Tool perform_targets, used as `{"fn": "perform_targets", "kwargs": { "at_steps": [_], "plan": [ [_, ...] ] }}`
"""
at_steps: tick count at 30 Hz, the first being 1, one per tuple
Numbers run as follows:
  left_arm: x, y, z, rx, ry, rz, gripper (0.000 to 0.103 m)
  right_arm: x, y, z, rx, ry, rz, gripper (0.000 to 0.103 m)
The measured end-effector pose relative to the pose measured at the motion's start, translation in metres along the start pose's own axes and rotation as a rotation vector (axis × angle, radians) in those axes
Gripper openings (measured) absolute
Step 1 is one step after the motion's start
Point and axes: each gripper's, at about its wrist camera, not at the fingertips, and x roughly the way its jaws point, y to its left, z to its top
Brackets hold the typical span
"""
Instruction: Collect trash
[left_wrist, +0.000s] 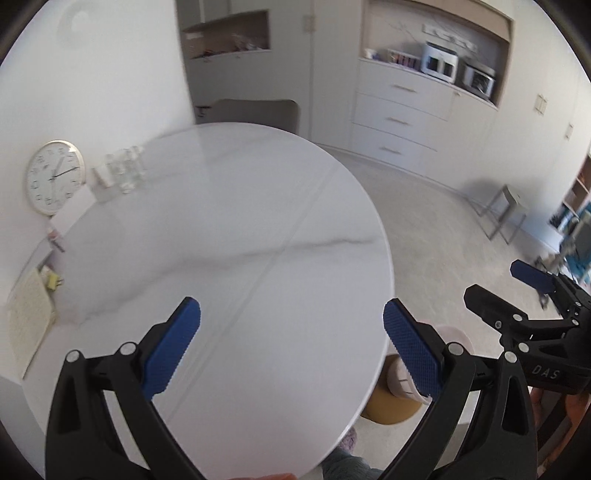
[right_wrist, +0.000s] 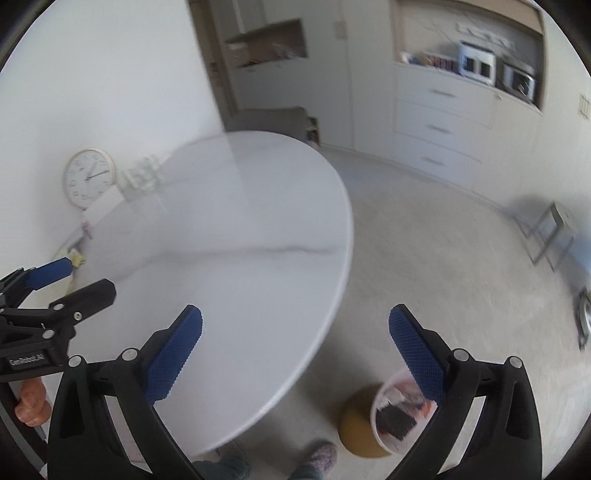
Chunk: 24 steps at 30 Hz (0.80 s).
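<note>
My left gripper (left_wrist: 291, 345) is open and empty above the near part of a round white marble table (left_wrist: 229, 236). My right gripper (right_wrist: 295, 350) is open and empty over the table's right edge (right_wrist: 332, 280) and the carpet. A white trash bin (right_wrist: 400, 413) with dark and orange scraps inside stands on the floor below the table edge, next to a mustard-yellow stool (right_wrist: 356, 424). In the left wrist view the bin (left_wrist: 400, 380) is partly hidden behind my right finger. The right gripper shows in the left wrist view (left_wrist: 517, 295), and the left gripper in the right wrist view (right_wrist: 70, 280).
A wall clock (left_wrist: 53, 177) leans at the table's far left beside several clear glasses (left_wrist: 123, 171) and a white box. Papers and a woven mat (left_wrist: 27, 325) lie at the left edge. A chair (left_wrist: 255, 110) stands behind the table. A metal side table (left_wrist: 506, 210) stands on the carpet.
</note>
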Motion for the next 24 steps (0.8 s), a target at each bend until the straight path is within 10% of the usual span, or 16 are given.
{"fn": "perform_targets", "kwargs": {
  "at_steps": [10,24],
  "plan": [
    [-0.047,0.088,0.0,-0.122,-0.097,0.116,0.095,-0.019,0.086,0.041,-0.142,-0.11,0.065,0.101],
    [-0.047,0.107,0.005,-0.136,-0.118,0.117,0.095,-0.015,0.113,0.048,-0.182,-0.126,0.03,0.101]
  ]
}}
